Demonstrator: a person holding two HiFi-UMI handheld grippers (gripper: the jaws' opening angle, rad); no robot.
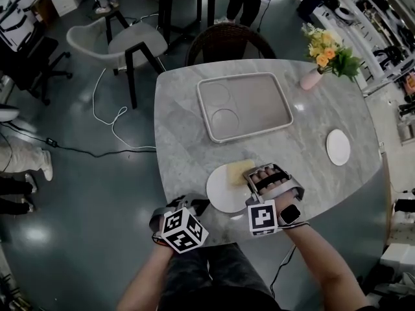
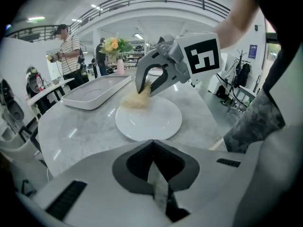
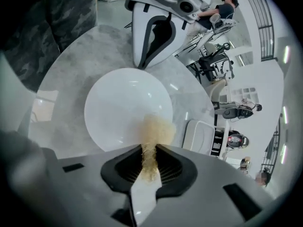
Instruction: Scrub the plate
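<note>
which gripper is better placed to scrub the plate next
Right. The right gripper is shut on the fuzzy yellow scrub pad, which lies on the round white plate. The left gripper is shut on nothing, pointed at the plate's near rim.

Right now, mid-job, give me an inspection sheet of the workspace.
Surface: grey marble table, no spills seen.
Job's things: white plate near the front edge; yellow sponge on its far edge.
Clutter: tray, small plate, flower vase.
Grippers: right gripper shut on the sponge; left gripper shut, holding nothing, beside the plate.
Cables: white cable and black cable on the floor, left of the table.
Surroundings: chairs; a person standing at left.
</note>
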